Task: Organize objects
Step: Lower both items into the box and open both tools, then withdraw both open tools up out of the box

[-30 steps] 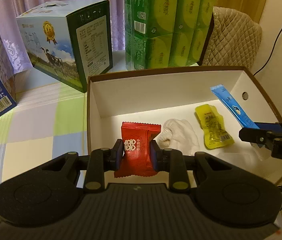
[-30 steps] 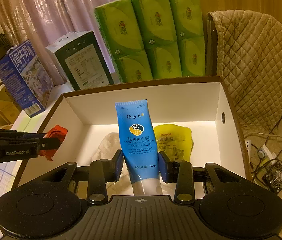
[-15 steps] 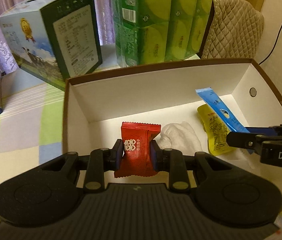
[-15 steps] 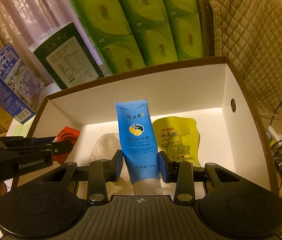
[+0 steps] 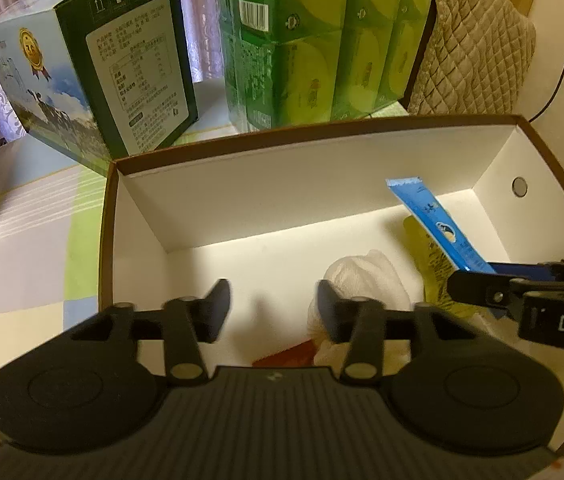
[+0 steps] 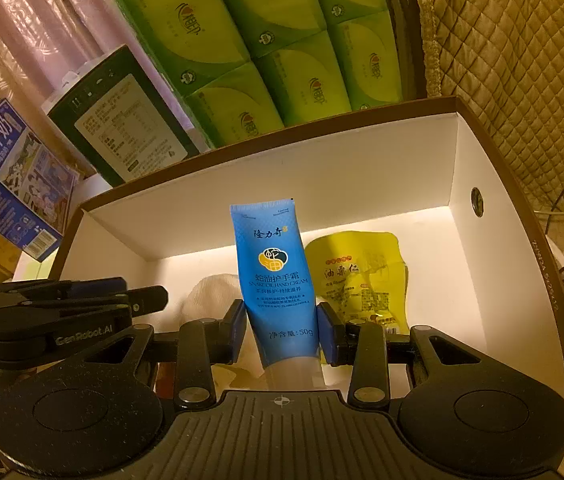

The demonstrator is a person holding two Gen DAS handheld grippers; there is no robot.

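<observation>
left gripper [image 5: 272,306] spread wide, empty | red packet [image 5: 286,354] lay on box [image 5: 242,196] floor below it | right gripper [image 6: 280,330] clamped blue tube [image 6: 272,276] over box, placement pending | yellow pouch [image 6: 358,272] and white cloth [image 5: 366,276] already inside

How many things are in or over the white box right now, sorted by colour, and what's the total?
Red: 1, the red packet, only partly visible.
White: 1, the white cloth.
Yellow: 1, the yellow pouch.
Blue: 1, the blue hand cream tube, clamped in the right gripper over the white box.
Total: 4.
</observation>
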